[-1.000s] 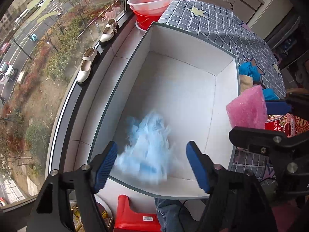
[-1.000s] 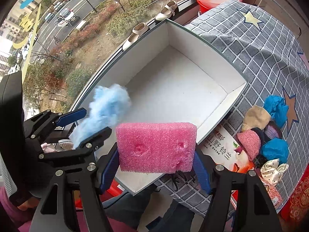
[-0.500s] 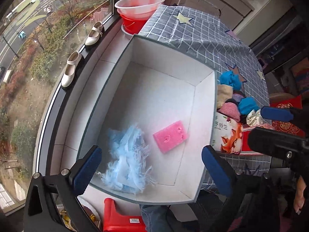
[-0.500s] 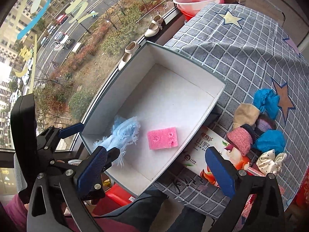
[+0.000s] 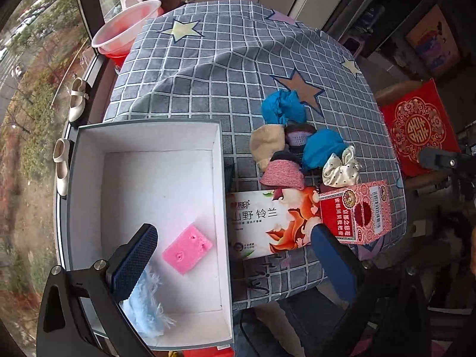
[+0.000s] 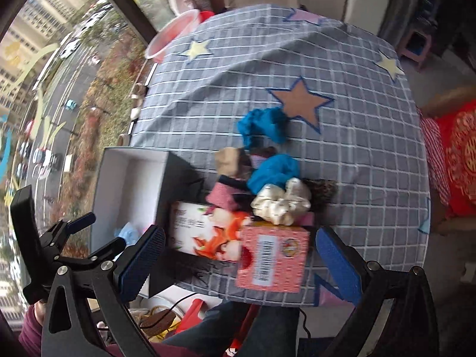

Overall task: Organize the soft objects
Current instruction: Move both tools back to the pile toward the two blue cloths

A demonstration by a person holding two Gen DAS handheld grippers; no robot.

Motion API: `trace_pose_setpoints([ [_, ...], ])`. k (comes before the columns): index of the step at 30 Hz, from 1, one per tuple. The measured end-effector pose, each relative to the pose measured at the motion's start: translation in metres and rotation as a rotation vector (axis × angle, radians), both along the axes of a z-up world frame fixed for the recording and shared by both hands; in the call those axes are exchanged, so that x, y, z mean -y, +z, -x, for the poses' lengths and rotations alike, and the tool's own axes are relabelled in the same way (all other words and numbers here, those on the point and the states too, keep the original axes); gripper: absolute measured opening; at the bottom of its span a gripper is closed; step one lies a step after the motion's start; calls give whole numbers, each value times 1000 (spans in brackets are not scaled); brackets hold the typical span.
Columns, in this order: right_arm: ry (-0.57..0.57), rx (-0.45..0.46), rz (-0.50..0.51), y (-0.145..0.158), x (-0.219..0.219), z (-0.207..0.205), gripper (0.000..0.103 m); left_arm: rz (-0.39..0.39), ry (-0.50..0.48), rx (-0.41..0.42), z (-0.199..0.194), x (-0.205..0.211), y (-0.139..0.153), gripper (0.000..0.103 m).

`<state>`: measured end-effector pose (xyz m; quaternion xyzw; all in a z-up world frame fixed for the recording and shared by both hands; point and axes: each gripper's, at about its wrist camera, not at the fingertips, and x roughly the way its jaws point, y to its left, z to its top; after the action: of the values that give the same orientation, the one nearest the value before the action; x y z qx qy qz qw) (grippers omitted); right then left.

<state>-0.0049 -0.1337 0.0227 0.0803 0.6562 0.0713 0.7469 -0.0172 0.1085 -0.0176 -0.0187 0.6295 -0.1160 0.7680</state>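
A white open box (image 5: 89, 160) sits at the table's left edge by the window. In it lie a pink sponge (image 5: 187, 249) and a pale blue fluffy cloth (image 5: 145, 303). To the right is a pile of soft things: blue cloths (image 5: 282, 107), a beige pouch (image 5: 264, 144), a pink knitted piece (image 5: 282, 175) and a cream scrunchie (image 5: 339, 168). My left gripper (image 5: 235, 261) is open and empty above the box's right wall. My right gripper (image 6: 238, 261) is open and empty above the red carton (image 6: 272, 257), with the pile (image 6: 272, 172) ahead.
A flat printed carton (image 5: 261, 223) and a red carton (image 5: 355, 211) lie at the table's front edge. The checked tablecloth (image 5: 226, 68) covers the table. A pink basin (image 5: 125, 28) stands at the back left. White shoes (image 5: 76, 99) rest on the window sill.
Both grippers let go: the blue cloth and the pink sponge dropped into the box. Both grippers then opened wide, pulled back and swung right toward the pile.
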Motion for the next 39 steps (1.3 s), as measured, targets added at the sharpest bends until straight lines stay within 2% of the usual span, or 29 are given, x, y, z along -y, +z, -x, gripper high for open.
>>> trace_pose_setpoints([
  [3,-70,-70,2,-29,42,-11,102,-9,0,-22,-9,16,-3,103],
  [8,-54,-192,-38,-79,60,-27,102,-65,10,-52,-27,34,-10,103],
  [14,88,-312,-86,-140,39,-65,102,-129,41,-81,-50,47,-20,103],
  [20,265,-361,-117,-186,-5,-95,102,-187,40,-93,-81,65,-29,103],
  [22,320,-377,-94,-203,-14,-96,102,-198,35,-101,-94,72,-35,103],
  [24,333,-349,-15,-213,-9,-98,102,-207,19,-110,-109,83,-43,103],
  [28,223,-298,38,-219,39,-106,102,-231,-53,-123,-136,114,-64,103],
  [33,45,-262,143,-223,131,-113,102,-266,-153,-142,-166,156,-96,103],
  [35,-40,-263,142,-224,169,-110,102,-284,-171,-157,-177,166,-111,103],
  [39,-169,-252,146,-219,223,-92,102,-264,-165,-205,-200,178,-137,103],
])
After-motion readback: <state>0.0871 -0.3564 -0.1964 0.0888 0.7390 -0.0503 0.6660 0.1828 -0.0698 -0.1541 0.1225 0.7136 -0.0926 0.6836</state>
